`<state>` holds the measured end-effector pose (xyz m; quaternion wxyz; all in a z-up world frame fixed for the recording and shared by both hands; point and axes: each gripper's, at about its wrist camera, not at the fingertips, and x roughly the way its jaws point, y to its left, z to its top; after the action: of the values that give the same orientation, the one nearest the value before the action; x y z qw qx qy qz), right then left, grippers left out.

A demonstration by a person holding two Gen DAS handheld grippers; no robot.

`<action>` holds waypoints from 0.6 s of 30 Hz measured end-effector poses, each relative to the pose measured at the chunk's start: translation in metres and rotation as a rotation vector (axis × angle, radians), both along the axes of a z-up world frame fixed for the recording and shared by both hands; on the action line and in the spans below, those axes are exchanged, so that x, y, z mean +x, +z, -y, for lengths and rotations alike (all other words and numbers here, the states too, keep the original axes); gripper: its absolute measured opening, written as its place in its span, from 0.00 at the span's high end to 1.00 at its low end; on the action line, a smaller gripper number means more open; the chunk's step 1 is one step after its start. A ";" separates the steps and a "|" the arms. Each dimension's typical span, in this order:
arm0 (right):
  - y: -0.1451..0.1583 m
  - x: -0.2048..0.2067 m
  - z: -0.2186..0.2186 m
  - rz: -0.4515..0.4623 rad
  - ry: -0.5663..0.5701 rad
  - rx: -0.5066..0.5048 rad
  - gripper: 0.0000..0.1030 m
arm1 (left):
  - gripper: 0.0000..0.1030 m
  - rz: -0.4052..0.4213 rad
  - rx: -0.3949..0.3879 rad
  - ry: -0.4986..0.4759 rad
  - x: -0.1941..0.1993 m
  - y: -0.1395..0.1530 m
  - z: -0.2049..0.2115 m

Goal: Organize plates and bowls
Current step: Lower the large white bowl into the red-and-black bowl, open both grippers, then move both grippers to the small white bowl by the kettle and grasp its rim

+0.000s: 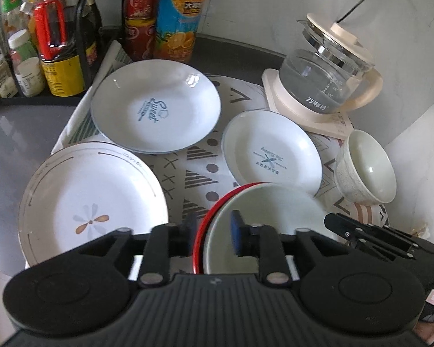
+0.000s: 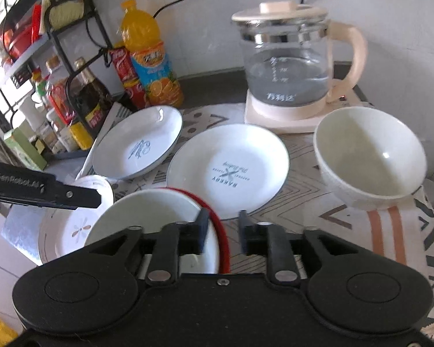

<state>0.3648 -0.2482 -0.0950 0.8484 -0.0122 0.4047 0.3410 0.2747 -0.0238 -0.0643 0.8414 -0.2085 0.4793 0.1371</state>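
Glass kettle: clear jug [image 2: 286,66] with cream lid and handle, part-filled with water, on a cream square base at the back right of the counter.
Patterned cloth: grey-and-white geometric mat [image 1: 199,173] under all the crockery.
Bottles: orange juice bottle [image 2: 147,55] and red cans at the back wall; dark wire rack [image 2: 72,66] of sauce bottles and jars at back left.
Blue-rimmed plate, "Sweet" print: white shallow plate [image 1: 156,107], back left of the cloth, near the rack.
Blue-rimmed plate, "Bakery" print: white shallow plate [image 2: 228,167], centre, just behind the red-rimmed bowl.
Flower plate: white round plate with grey line and petal motif [image 1: 92,202], front left, beside the red-rimmed bowl.
White textured bowl: deep ceramic bowl [image 2: 370,156], tilted, right side, near the kettle base.
Red-rimmed bowl: white inside, red outside [image 1: 263,222], front centre of the cloth, between the two grippers.
Left gripper [image 1: 212,228]: jaws a little apart, straddling the bowl's left rim, one blue pad inside, one outside; pads not pressing.
Right gripper [image 2: 224,225]: jaws a little apart, straddling the bowl's right rim; no pressing contact visible.
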 end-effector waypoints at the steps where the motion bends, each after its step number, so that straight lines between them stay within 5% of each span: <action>1: 0.001 0.001 0.004 -0.001 -0.013 0.008 0.68 | 0.62 0.003 -0.004 0.000 0.002 0.000 0.000; 4: 0.003 0.004 0.018 -0.003 -0.074 0.024 0.53 | 0.49 0.020 0.002 -0.006 0.010 0.003 0.002; 7: 0.002 0.007 0.034 -0.005 -0.132 0.036 0.49 | 0.40 0.034 0.006 -0.029 0.020 0.004 0.008; 13: -0.001 0.012 0.069 -0.001 -0.266 0.057 0.21 | 0.33 0.056 -0.011 -0.099 0.039 0.001 0.029; 18: -0.005 0.016 0.096 -0.015 -0.360 0.074 0.17 | 0.21 0.077 -0.016 -0.154 0.054 -0.001 0.049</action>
<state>0.3806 -0.3446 -0.1003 0.8926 0.0942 0.3937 0.1987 0.3291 -0.0727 -0.0654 0.8656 -0.1826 0.4624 0.0600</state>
